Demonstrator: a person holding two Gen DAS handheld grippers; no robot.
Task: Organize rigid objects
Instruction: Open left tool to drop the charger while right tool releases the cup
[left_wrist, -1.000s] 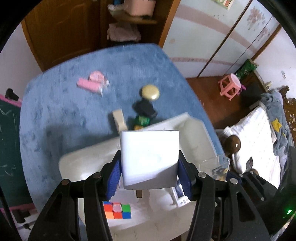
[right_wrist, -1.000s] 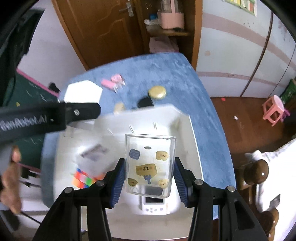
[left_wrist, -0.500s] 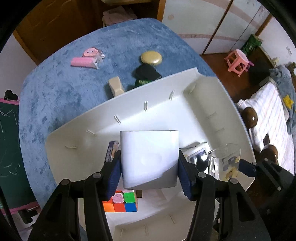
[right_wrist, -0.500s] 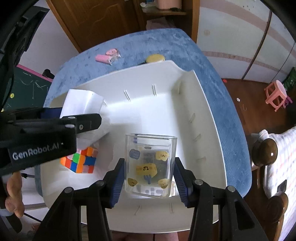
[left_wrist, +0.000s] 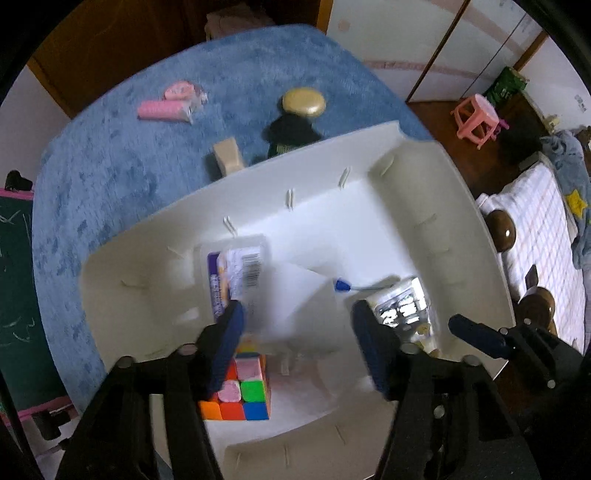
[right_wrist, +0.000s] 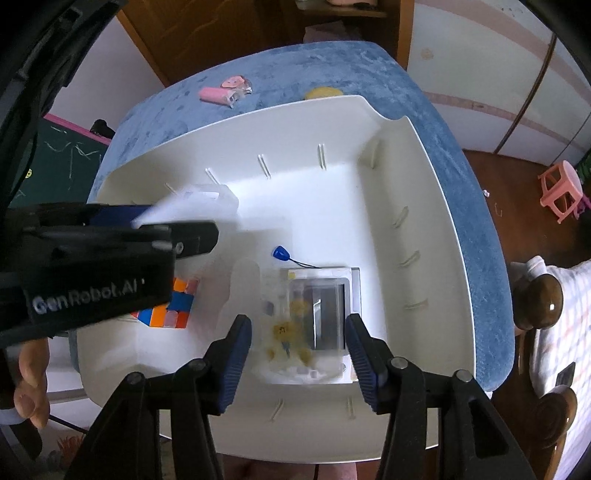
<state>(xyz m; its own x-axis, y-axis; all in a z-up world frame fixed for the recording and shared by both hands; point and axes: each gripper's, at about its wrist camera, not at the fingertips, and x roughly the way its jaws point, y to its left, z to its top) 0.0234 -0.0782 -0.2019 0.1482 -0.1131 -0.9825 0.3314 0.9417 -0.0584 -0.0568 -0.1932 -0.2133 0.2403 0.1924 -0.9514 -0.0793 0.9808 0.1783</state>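
Observation:
A white bin (left_wrist: 436, 206) (right_wrist: 417, 192) sits on a blue table. My left gripper (left_wrist: 297, 332) is open above it; a blurred white box (left_wrist: 291, 299) drops free between its jaws. My right gripper (right_wrist: 297, 343) is open; a blurred clear glass with yellow prints (right_wrist: 288, 325) falls below it onto a white device with a screen (right_wrist: 325, 306). In the bin lie a colour cube (left_wrist: 240, 387) (right_wrist: 173, 306), a barcoded packet (left_wrist: 236, 273) and a blue tag (right_wrist: 281, 253).
On the blue cloth (left_wrist: 110, 158) behind the bin lie a pink tube (left_wrist: 162, 109), a gold disc (left_wrist: 303, 100), a black object (left_wrist: 291, 131) and a beige block (left_wrist: 229, 158). A pink stool (left_wrist: 476, 118) and a bed (left_wrist: 535, 229) stand to the right.
Both grippers have opened over the bin. The white box has left the left jaws and the glass has left the right jaws; both are dropping, blurred.

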